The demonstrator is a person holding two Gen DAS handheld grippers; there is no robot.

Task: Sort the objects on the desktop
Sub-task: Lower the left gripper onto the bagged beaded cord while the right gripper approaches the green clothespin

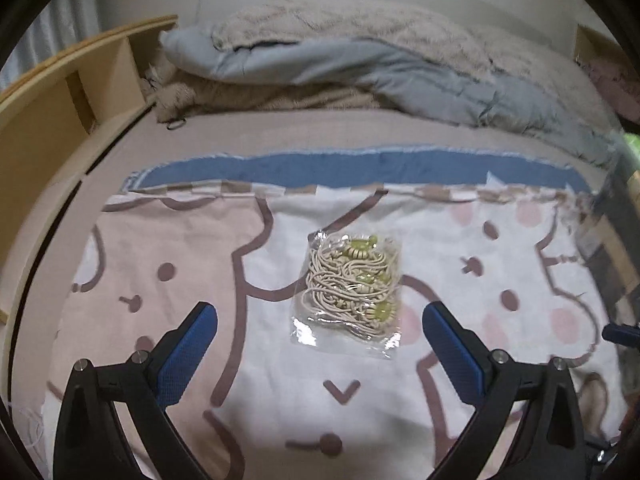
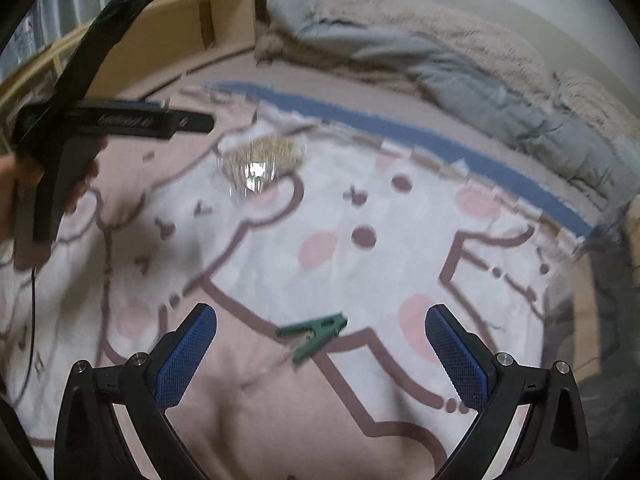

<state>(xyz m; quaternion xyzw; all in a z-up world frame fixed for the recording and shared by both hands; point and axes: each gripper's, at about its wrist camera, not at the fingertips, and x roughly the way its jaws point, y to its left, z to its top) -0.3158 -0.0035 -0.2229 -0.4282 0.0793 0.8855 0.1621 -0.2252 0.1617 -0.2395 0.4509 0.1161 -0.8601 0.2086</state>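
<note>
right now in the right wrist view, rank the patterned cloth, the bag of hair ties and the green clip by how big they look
1. patterned cloth, by far the largest
2. bag of hair ties
3. green clip

The clip is nearer the camera and the bag is blurred, so the last two are unsure.

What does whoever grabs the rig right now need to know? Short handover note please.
Left gripper: open, holding nothing, lined up on the clear bag of beige hair ties, which lies flat on the cartoon-print cloth between the fingers' line of sight.
Right gripper: open, holding nothing, facing the green clip on the same cloth. The view is motion-blurred.
Done: nothing visibly sorted; both items lie loose on the cloth, apart from each other.
Left: pick up the bag and the clip. No bin or target spot is in view, so I cannot tell where they go.
</note>
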